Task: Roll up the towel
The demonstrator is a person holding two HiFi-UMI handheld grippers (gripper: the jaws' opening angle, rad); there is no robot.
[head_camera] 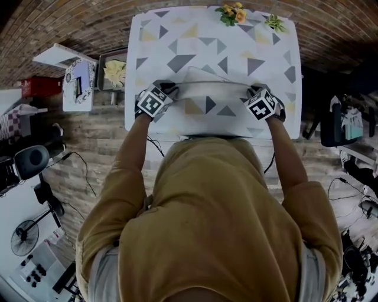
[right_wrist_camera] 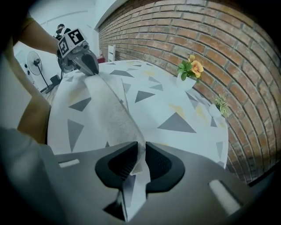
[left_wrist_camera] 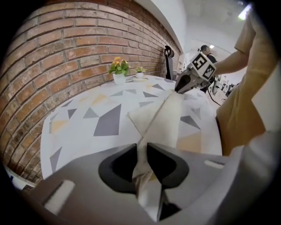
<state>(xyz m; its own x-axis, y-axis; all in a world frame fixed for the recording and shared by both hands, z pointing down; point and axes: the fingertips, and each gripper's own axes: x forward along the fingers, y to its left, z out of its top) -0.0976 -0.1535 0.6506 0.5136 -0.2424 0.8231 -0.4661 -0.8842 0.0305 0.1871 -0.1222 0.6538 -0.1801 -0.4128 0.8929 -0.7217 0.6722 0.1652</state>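
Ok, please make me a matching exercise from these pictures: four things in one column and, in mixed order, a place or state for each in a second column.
Column A
1. towel
2. left gripper
3. orange flowers
4. small green plant

Column B
a. near the far right corner of the table
b. shut on one end of the towel
c. a pale long band, held at both ends
d. at the table's far edge, near the middle

Pairs: 1-c, 2-b, 3-d, 4-a
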